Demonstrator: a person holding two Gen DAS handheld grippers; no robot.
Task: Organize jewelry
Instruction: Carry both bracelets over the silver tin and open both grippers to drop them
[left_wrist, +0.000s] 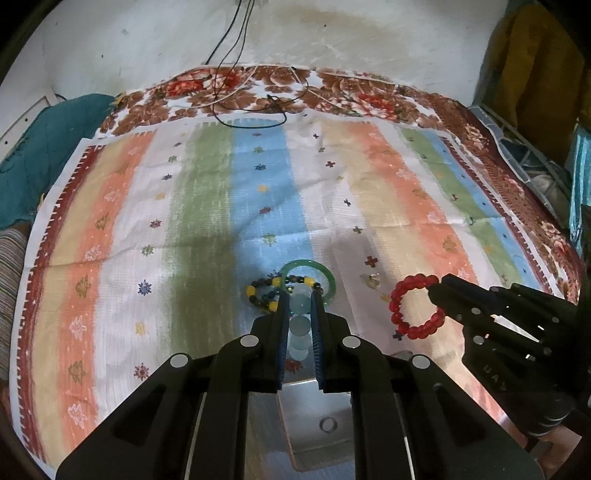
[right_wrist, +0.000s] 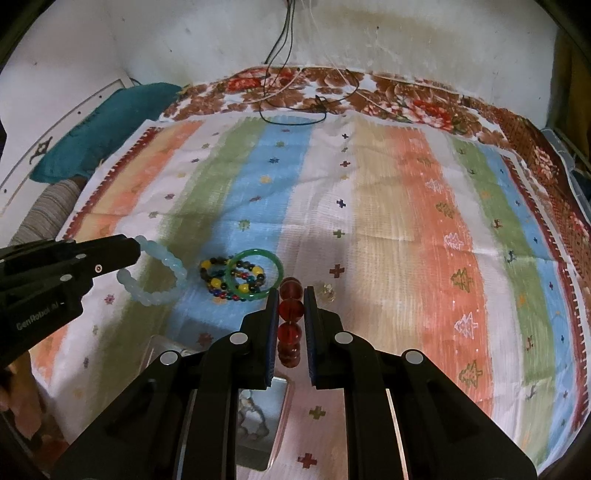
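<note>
My left gripper is shut on a pale blue bead bracelet and holds it above the cloth; the right wrist view shows the bracelet hanging from it. My right gripper is shut on a red bead bracelet, which also shows in the left wrist view. A green bangle lies on the cloth over a multicoloured bead bracelet. A small clear ring lies just right of them.
A striped cloth covers a floral blanket. A clear box with small jewelry sits under the grippers near the front edge. Cables lie at the far edge. A teal cloth lies at the left.
</note>
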